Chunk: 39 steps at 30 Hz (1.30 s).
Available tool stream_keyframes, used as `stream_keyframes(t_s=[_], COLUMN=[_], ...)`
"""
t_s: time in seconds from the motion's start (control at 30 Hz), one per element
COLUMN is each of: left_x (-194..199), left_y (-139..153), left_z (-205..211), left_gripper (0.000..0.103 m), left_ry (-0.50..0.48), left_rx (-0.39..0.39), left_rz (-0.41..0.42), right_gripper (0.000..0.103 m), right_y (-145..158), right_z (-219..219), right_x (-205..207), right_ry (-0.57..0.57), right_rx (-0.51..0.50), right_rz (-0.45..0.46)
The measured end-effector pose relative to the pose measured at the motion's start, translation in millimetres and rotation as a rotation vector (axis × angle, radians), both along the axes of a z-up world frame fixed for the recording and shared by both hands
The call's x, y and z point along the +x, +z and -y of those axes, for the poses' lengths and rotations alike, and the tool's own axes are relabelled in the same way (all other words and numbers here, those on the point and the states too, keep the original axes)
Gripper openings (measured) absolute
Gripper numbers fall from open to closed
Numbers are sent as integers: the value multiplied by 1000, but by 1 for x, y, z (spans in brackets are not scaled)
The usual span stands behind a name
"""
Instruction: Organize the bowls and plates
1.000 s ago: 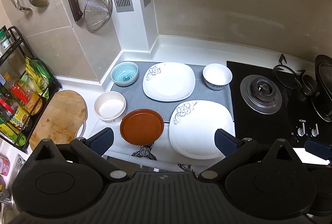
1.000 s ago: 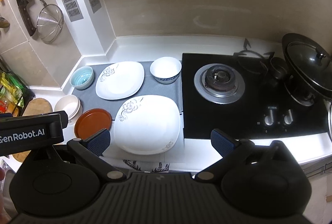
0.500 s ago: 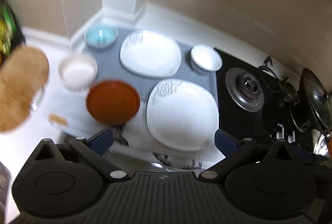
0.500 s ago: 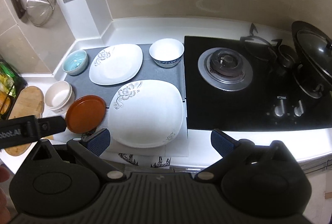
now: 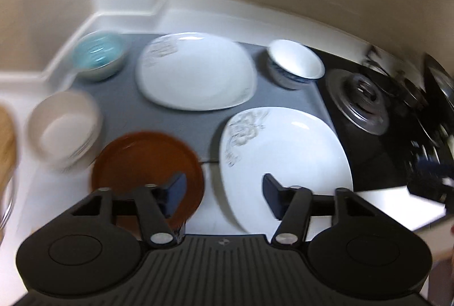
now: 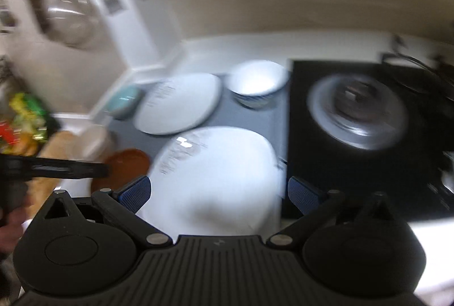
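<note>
Both cameras have dropped closer to the dishes than a second ago, and the left tool has narrowed its fingers, though a clear gap remains and nothing sits between them. It hovers over the seam between the brown plate and the near white plate, grasping nothing. The right tool is spread wide above the near white plate, also empty; motion blur smears that view.

On the grey mat lie the far white plate, the teal bowl at its left and the white bowl at its right, each apart from the others. A beige bowl stands on the surface just beside the brown plate. All bowls and plates look empty. The stove lies right of the mat, its burner bare.

From the right wrist view, the left tool's body reaches in from the left edge, level, over the brown plate.
</note>
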<state>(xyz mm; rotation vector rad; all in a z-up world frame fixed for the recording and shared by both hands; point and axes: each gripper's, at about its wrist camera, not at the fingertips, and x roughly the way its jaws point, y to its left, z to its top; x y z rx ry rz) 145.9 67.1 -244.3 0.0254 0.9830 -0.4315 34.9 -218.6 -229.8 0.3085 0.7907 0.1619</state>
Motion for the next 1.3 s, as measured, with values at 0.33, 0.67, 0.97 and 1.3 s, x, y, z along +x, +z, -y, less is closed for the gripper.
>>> stream_keyframes(t_s=[0.33, 0.67, 0.97, 1.3], left_x=[75, 104, 128, 113], left_y=[-67, -93, -106, -103], left_z=[5, 33, 27, 22], left_gripper=[44, 30, 24, 23], left_ry=[-104, -121, -22, 108], left_rx=[-126, -43, -114, -101], left_rz=[-285, -432, -549, -578], right_gripper=[79, 53, 17, 10], right_y=[-45, -101, -142, -130], right_z=[34, 67, 76, 100], right_x=[49, 67, 86, 98], right_ry=[-120, -270, -268, -150], right_rx=[197, 370, 457, 505], right_rz=[-164, -280, -434, -440])
